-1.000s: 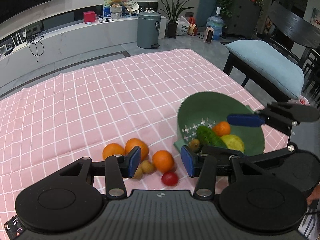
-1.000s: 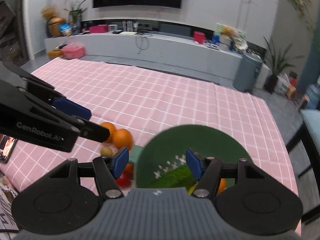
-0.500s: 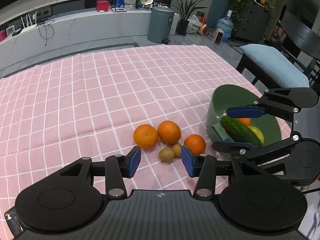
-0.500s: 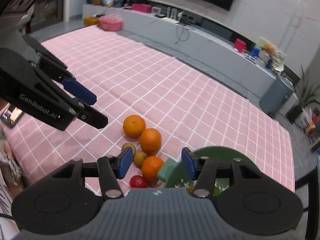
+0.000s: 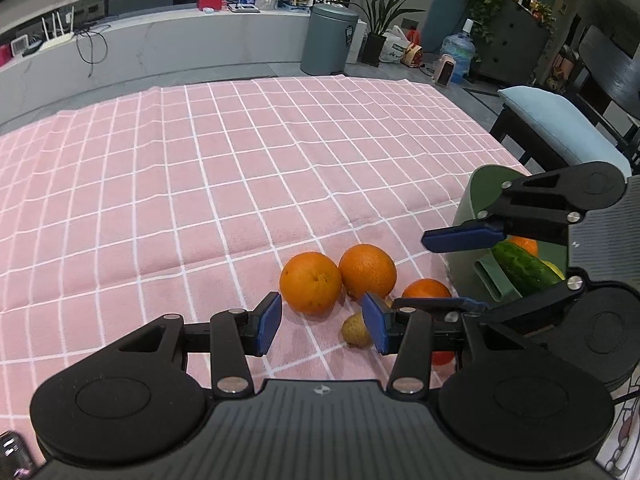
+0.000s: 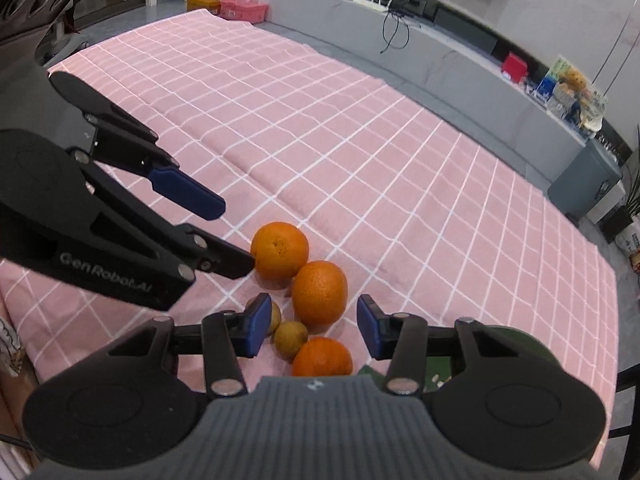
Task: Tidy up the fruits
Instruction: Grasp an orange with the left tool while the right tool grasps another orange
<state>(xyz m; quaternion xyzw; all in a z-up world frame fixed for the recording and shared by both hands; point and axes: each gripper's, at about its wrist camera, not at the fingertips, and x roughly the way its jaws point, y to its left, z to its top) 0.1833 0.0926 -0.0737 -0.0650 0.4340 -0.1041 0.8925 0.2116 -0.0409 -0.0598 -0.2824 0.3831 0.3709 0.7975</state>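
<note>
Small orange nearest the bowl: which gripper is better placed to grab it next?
Right, probably. The small orange lies just below the right gripper, whose jaws are closing with nothing gripped. The left gripper lines up with the big orange instead.

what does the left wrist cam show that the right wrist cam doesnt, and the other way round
Only the left wrist view shows inside the green bowl, where a cucumber and an orange lie, plus a red fruit behind its own finger. Only the right wrist view shows both small brown fruits clear of any finger. Both show three oranges on the pink checked cloth, and both grippers empty: the left gripper open, the right gripper closing its jaws with nothing pressed between the pads.
</note>
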